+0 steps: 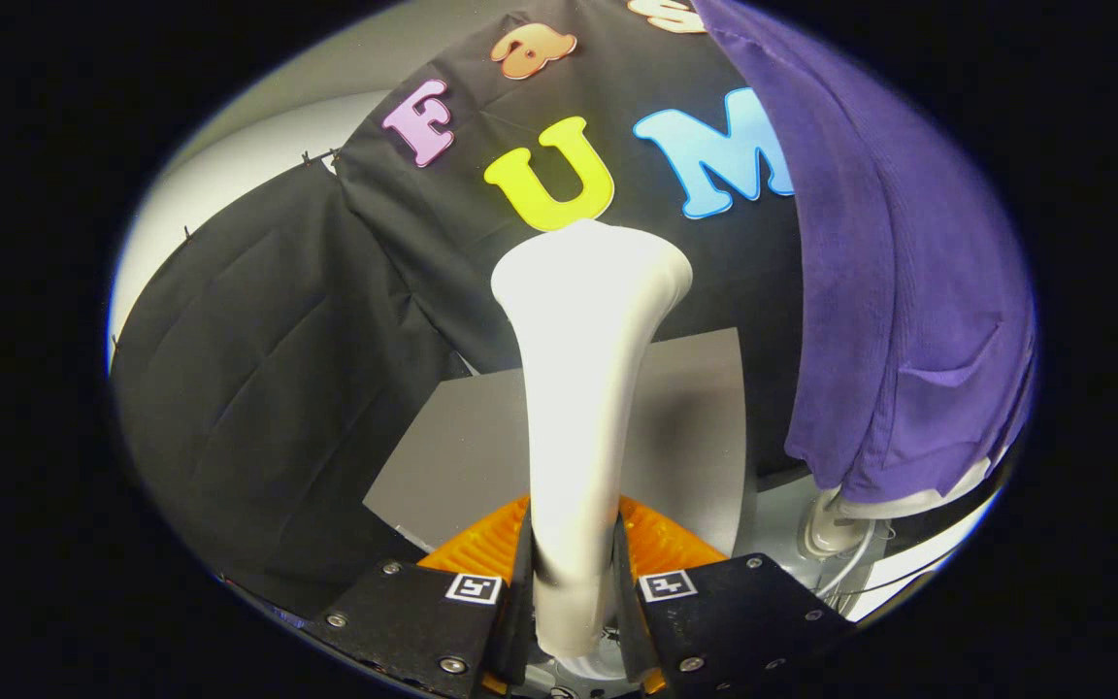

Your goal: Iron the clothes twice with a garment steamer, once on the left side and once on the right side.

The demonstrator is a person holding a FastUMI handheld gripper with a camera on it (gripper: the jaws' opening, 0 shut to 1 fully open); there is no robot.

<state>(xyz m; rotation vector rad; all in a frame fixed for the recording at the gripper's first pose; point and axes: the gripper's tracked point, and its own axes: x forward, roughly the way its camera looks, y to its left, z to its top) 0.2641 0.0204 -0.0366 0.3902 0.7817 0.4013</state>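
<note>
Black cloth is hanging as the booth's wall ahead of me, draping in folds beyond my jaws, with a pale surface showing past its upper edge. Below the cloth a grey board is lying flat just ahead of my fingers, and a lighter tabletop is showing beside it.

I am holding the garment steamer upright. My gripper is pinching its white handle: the jaws are standing only slightly apart, as wide as the handle is thick, and both fingers are pressing against its sides. The handle is rising from between them and widening into a broad head, which is sitting in front of the wall cloth. The head is facing away from me, so I cannot tell what its front looks like.

To the right of the steamer, a purple garment is hanging down in long folds, well above the tabletop at its top and ending in a bunched hem. The steamer head is standing apart from the garment, with a strip of wall cloth showing between them. Under the hem, a white rounded stand is showing, and a white cord is trailing beside it over the tabletop.
</note>
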